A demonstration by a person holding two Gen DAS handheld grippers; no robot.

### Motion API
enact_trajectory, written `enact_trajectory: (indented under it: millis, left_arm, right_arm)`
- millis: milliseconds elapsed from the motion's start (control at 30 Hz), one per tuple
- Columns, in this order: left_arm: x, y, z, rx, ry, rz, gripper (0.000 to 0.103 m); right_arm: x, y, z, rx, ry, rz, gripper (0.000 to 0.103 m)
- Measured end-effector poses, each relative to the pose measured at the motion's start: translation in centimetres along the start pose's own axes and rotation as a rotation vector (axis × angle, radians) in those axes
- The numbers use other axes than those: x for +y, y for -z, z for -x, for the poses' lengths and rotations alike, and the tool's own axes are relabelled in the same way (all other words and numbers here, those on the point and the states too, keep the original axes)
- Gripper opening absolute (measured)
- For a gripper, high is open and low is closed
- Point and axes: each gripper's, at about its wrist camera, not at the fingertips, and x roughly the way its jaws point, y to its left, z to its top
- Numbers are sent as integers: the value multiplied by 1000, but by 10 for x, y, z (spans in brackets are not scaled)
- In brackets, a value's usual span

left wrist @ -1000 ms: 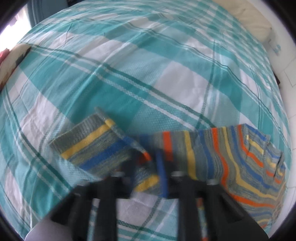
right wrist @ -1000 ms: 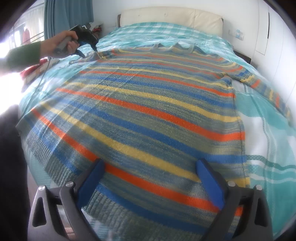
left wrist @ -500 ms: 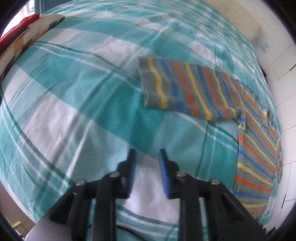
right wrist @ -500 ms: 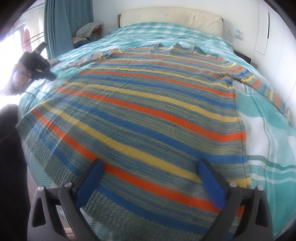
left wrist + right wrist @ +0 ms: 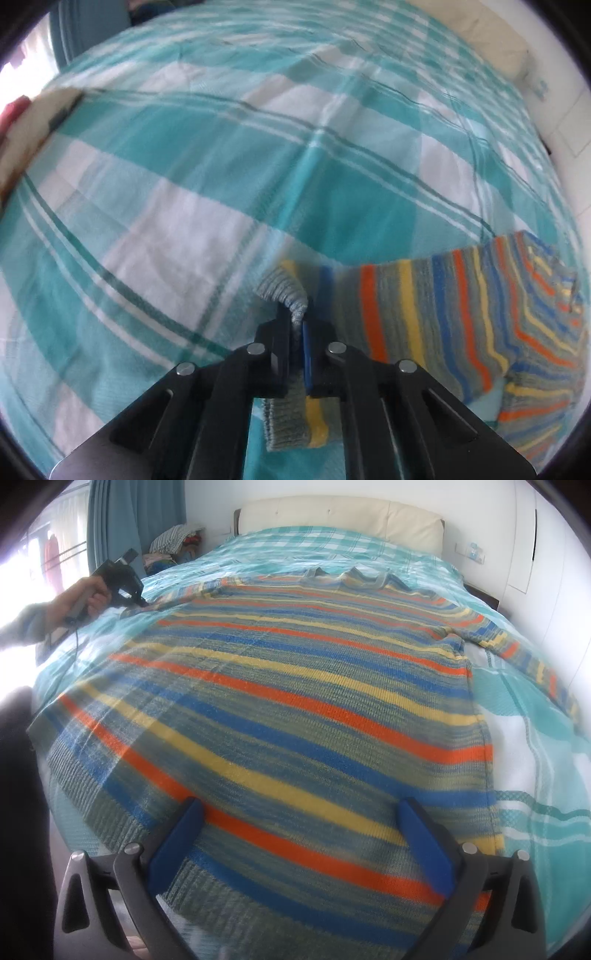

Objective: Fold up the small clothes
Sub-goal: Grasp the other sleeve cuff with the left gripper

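Note:
A striped knit sweater (image 5: 295,709) in grey, blue, orange and yellow lies flat on the bed, hem toward the right wrist camera. My right gripper (image 5: 301,830) is open, its blue pads just above the hem. My left gripper (image 5: 295,332) is shut on the ribbed cuff of the sweater's left sleeve (image 5: 424,314), which lies across the bedspread to the right. In the right wrist view the left gripper (image 5: 122,581) shows in the person's hand at the sleeve's end on the far left.
The bed has a teal and white checked bedspread (image 5: 221,166) and a cream headboard (image 5: 340,520). A pile of clothes (image 5: 177,541) lies beside a teal curtain (image 5: 129,520) at the back left. A white wall stands on the right.
My left gripper let the sleeve go and pulled back, then came down again and shut on the cuff. The right gripper has stayed open over the hem.

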Motion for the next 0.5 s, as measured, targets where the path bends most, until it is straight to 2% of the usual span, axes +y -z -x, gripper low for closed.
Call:
enact_trajectory:
  millis: [67, 133, 367, 433, 500]
  left_arm:
    - [11, -7, 1, -24, -50, 43, 3]
    - [21, -10, -8, -3, -36, 91, 3]
    - [18, -2, -14, -33, -81, 67, 6]
    - [22, 5, -6, -45, -88, 65, 16]
    - [19, 10, 6, -71, -129, 38, 38]
  right_arm:
    - [0, 1, 1, -2, 2, 0, 103]
    - [1, 2, 1, -3, 4, -1, 103]
    - [0, 1, 0, -4, 8, -1, 103]
    - [0, 1, 1, -8, 9, 1, 103]
    - [1, 1, 1, -9, 10, 1, 103]
